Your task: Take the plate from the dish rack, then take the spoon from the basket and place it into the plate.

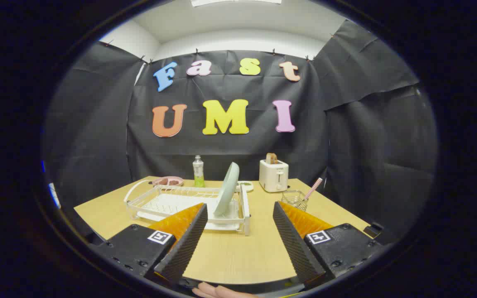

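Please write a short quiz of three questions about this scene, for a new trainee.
1. True or false: the plate stands on edge in the dish rack.
2. Where is the spoon? A) on the plate B) in the wire basket C) in the toaster
3. Fill in: the gripper is ____, with bare table between its fingers.

Key: 1 true; 2 B; 3 open

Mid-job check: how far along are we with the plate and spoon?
Nothing looks done yet. The plate stands on edge in the dish rack, just beyond the tongs, which are open and hold nothing. The spoon stands in the basket, beside the toaster. Left: lift the plate out, set it down, then move the spoon onto it.
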Demonstrator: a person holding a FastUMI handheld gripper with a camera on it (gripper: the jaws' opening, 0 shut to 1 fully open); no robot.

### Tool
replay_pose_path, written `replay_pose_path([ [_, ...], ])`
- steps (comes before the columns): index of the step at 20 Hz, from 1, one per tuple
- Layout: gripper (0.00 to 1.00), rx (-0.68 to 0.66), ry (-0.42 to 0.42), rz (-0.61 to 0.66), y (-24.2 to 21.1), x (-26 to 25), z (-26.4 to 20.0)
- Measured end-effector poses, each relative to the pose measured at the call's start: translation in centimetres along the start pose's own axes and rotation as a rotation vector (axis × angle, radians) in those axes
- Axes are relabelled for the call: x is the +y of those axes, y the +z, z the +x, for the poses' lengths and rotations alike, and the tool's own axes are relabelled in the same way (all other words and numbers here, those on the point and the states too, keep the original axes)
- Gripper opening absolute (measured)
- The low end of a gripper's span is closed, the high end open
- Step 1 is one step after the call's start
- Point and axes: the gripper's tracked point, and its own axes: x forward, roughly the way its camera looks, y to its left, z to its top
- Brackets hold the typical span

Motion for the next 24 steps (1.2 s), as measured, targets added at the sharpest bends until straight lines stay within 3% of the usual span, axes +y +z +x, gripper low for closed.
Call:
replay_pose_path([
  [24,1.0,-0.015,-0.058,0.009,1.0,-3.0,1.1],
])
